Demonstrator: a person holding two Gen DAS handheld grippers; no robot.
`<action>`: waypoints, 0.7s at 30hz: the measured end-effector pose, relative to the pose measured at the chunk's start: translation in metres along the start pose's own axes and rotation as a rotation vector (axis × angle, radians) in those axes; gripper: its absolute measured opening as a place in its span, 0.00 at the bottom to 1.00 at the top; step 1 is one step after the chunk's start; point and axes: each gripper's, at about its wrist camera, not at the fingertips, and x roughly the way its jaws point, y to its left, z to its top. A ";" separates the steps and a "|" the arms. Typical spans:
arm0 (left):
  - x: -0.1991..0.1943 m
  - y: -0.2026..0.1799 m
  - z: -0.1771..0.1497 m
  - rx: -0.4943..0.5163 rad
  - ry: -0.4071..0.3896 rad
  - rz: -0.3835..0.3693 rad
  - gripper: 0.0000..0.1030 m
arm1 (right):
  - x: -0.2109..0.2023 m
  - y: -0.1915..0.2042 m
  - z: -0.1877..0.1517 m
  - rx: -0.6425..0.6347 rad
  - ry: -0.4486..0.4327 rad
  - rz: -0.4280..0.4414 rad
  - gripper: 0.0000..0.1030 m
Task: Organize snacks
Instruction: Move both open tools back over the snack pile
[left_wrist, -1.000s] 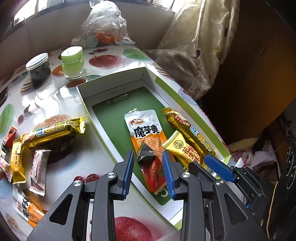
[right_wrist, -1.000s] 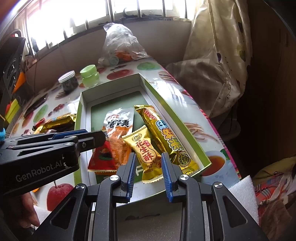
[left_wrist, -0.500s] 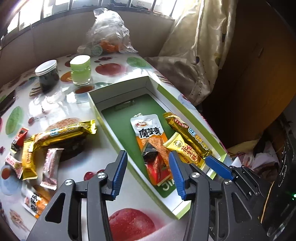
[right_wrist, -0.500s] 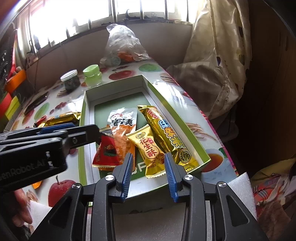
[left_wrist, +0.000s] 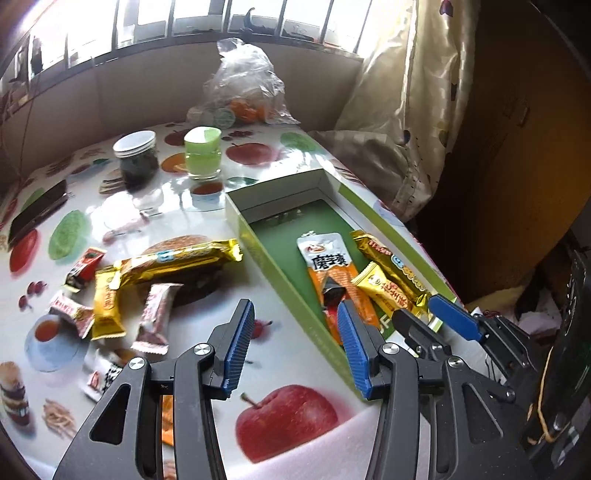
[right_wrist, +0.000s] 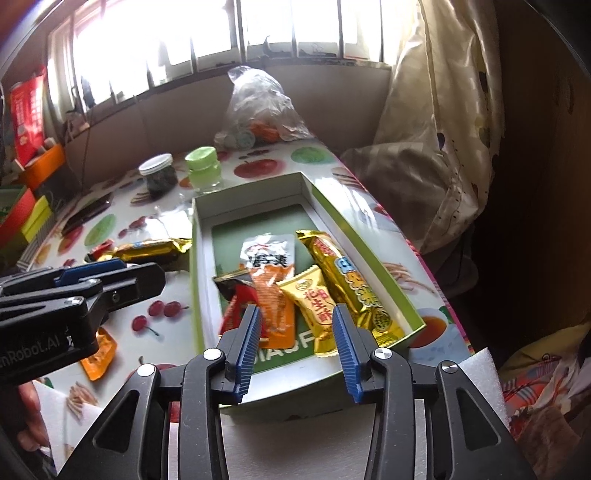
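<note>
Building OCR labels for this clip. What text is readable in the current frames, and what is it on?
"魔芋爽": white-and-orange konjac snack pouch in the green-walled cardboard box.
"花生酥": small gold candy wrapper in that box.
"nRobot.AI", start cut off by the frame edge: black body of the left hand-held gripper.
"IASF", partial white letters: green floor of the box.
Long gold bar wrapper: print too warped to read.
Loose wrappers on the table: too small.

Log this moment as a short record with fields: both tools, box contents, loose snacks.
left tool: open, empty, above the table beside the box
right tool: open, empty, at the box's near end
box: holds four snacks, including the red packet
loose snacks: long gold bar and smaller packets on the table
</note>
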 end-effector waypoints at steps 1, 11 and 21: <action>-0.002 0.002 -0.001 0.000 -0.003 0.005 0.47 | -0.002 0.002 0.000 -0.003 -0.004 0.006 0.38; -0.027 0.030 -0.015 -0.035 -0.052 0.071 0.47 | -0.011 0.028 0.003 -0.050 -0.030 0.050 0.39; -0.039 0.065 -0.033 -0.111 -0.053 0.104 0.47 | -0.013 0.063 0.002 -0.128 -0.034 0.134 0.40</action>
